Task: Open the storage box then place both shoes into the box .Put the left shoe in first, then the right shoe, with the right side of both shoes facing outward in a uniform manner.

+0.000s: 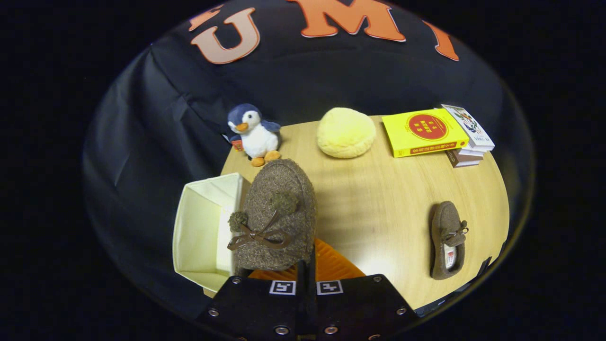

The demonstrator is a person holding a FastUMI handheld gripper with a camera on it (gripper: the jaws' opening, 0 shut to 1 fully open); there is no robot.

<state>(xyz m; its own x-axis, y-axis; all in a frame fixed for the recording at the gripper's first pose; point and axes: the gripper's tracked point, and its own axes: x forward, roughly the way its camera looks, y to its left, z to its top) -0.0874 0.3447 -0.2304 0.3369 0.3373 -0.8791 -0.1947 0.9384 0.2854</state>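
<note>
A brown fuzzy shoe [277, 213] with a bow and two pompoms hangs toe-away just ahead of my gripper [307, 265], whose fingers are shut on its heel edge. It is held above the wooden table [378, 208], beside the open cream storage box [203, 227] that stands at the table's left edge. The box's inside looks bare where I can see it. The second brown shoe [447, 239] lies flat on the table far to the right, opening toward me.
A plush penguin [251, 132] stands at the back, beyond the held shoe. A yellow round cushion [345, 132] lies beside it. A stack of books [438, 132] sits at the back right.
</note>
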